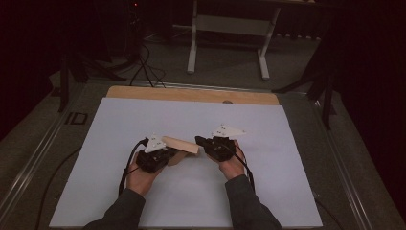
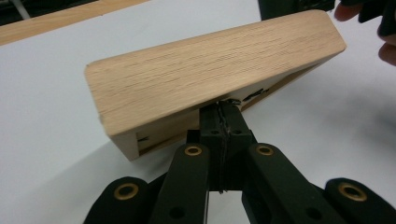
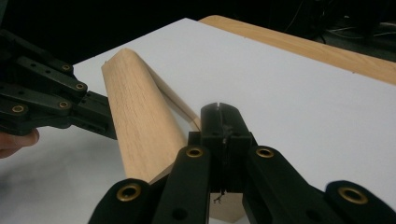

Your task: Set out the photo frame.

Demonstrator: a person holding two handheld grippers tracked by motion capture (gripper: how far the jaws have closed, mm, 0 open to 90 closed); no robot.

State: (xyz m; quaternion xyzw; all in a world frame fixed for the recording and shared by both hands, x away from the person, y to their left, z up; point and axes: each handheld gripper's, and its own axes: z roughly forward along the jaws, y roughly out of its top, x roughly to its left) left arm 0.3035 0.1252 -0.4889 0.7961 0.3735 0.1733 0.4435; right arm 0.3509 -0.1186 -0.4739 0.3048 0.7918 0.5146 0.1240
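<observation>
A light wooden block (image 1: 182, 143) is tilted up off the white sheet (image 1: 143, 115) between my two grippers. My left gripper (image 1: 173, 152) is shut, and in the left gripper view its tips (image 2: 225, 105) touch the lower edge of the block (image 2: 210, 65). I see nothing between its pads. My right gripper (image 1: 198, 140) is also shut. In the right gripper view its closed jaws (image 3: 219, 109) lie just over the near end of the block (image 3: 140, 116). The left gripper (image 3: 107, 123) meets the block's side there.
The white sheet covers a wooden tabletop (image 1: 191, 94) whose far strip is bare. Beyond it stand a white table frame (image 1: 230, 43) and cables (image 1: 143, 67) on a dark floor. A metal rail (image 1: 33, 153) runs along the left side.
</observation>
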